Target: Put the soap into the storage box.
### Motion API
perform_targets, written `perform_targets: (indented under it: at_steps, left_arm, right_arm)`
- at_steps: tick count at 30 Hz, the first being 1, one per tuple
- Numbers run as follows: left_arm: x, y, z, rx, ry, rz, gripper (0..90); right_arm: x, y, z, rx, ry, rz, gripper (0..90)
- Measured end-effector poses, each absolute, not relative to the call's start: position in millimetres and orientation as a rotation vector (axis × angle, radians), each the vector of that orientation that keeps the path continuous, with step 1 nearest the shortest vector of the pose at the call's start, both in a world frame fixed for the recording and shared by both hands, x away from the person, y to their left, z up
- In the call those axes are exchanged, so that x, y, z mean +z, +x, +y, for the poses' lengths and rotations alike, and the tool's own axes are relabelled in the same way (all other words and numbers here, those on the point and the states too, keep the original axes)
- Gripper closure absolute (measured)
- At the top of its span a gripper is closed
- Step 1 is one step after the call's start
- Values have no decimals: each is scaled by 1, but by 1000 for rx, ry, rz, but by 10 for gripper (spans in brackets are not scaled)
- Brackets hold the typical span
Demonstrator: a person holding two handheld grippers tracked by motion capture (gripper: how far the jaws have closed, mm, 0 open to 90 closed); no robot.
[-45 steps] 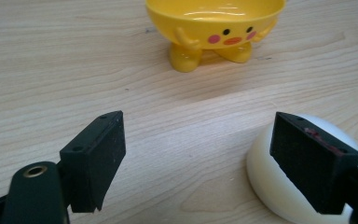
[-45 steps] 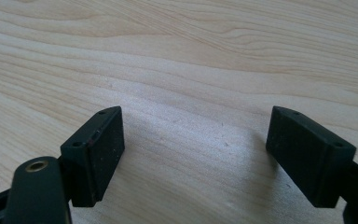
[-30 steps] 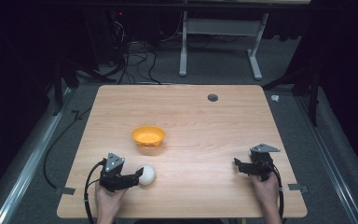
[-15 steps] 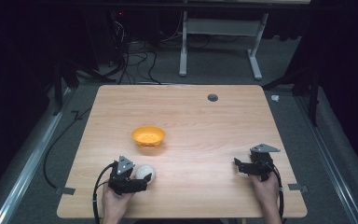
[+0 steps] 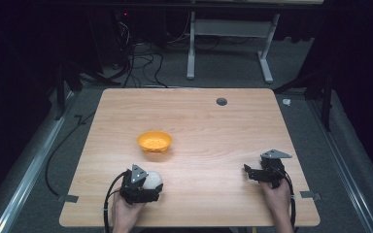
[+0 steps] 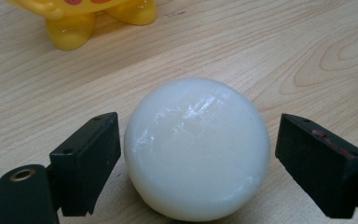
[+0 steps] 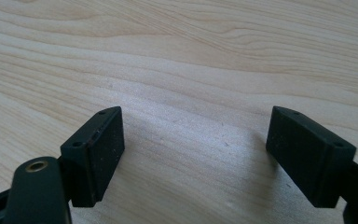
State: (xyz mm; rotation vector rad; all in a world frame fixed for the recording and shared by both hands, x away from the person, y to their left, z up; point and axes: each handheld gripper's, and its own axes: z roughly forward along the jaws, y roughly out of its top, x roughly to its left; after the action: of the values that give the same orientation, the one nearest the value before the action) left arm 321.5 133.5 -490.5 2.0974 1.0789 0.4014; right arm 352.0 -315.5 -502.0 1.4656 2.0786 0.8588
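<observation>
A light wooden table [image 5: 213, 126] stands in a dark room, with loose cables and the white legs of another desk [image 5: 228, 48] on the grey floor beyond it. At the near left edge, a person's left hand [image 5: 126, 213] holds the left gripper [image 5: 145, 187] low over the tabletop, its two black jaws spread to either side of a glossy white ball [image 5: 152, 180]. In the left gripper view the ball [image 6: 196, 148] rests on the wood between the jaws, with a narrow gap on the left and a wider one on the right; neither pad appears to touch it, though the closer gap is hard to judge. Just beyond the ball sits a small yellow-orange bowl [image 5: 154, 141], its yellow feet [image 6: 70, 29] visible at the top of the left gripper view. Well apart, at the near right edge, the right hand [image 5: 276, 196] holds the right gripper [image 5: 252, 174], whose jaws stand wide apart over bare wood. A small dark round hole [image 5: 221, 101] marks the table's far side.
</observation>
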Motion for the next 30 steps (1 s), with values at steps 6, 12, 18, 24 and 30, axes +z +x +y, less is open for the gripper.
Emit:
perform_targets:
  at_steps: [6, 12, 18, 24, 30]
  left_arm:
    - [-493, 322, 131, 414, 2110, 1083, 156]
    - [-498, 323, 126, 437, 2142, 1092, 176]
    - [-501, 322, 126, 454, 2154, 1095, 214]
    - [-500, 322, 126, 454, 2158, 1098, 241]
    - [-498, 323, 125, 442, 2183, 1086, 245]
  right_arm:
    - [-502, 352, -316, 859, 1466, 2079, 202]
    - [-502, 352, -315, 859, 1466, 2078, 202]
    - [-502, 352, -315, 858, 1468, 2077, 201]
    - [-502, 352, -315, 857, 1468, 2079, 201]
    - [-502, 352, -315, 857, 1468, 2079, 201]
